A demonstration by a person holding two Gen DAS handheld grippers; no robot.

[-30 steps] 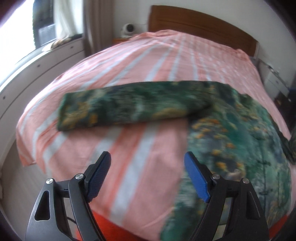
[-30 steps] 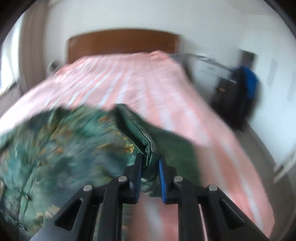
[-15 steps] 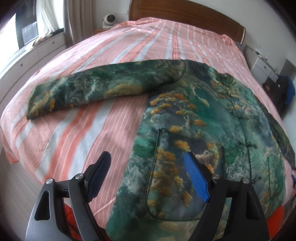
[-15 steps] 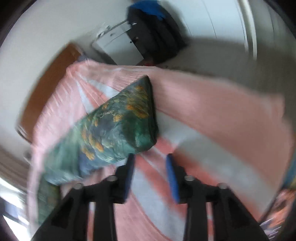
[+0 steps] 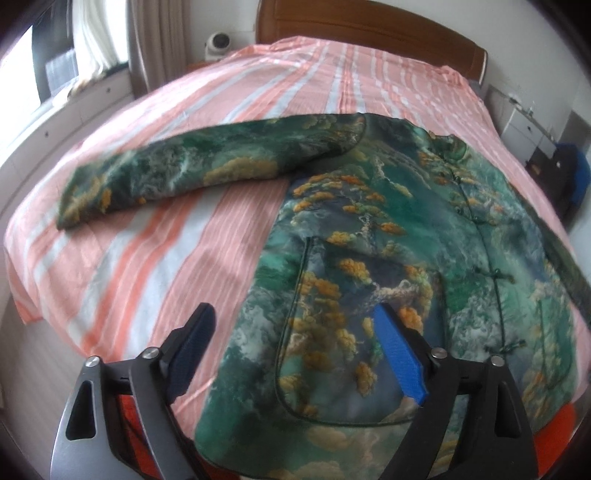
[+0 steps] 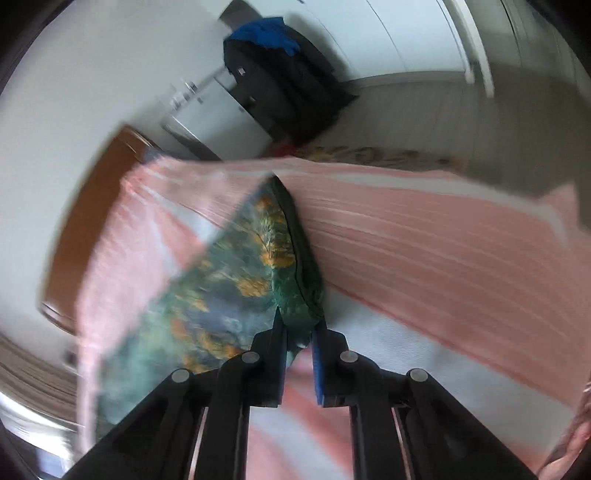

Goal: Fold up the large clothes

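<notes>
A large green jacket (image 5: 399, 236) with orange and white print lies face up on the striped pink bed (image 5: 155, 258). Its left sleeve (image 5: 192, 177) stretches out to the left. My left gripper (image 5: 295, 350) is open and empty, hovering above the jacket's lower front near the hem. In the right wrist view, my right gripper (image 6: 299, 339) has its jaws narrowed around the cuff end of the other sleeve (image 6: 280, 266), which lies on the bed. The view is blurred.
A wooden headboard (image 5: 369, 26) stands at the far end. A window and white cabinets (image 5: 55, 110) run along the left. A white dresser and dark clothes with a blue item (image 6: 273, 74) stand to the right of the bed.
The right gripper let go of the jacket, swung out to the sleeve end, and now has narrowed on the cuff. The left gripper has drifted right over the jacket body, still open.
</notes>
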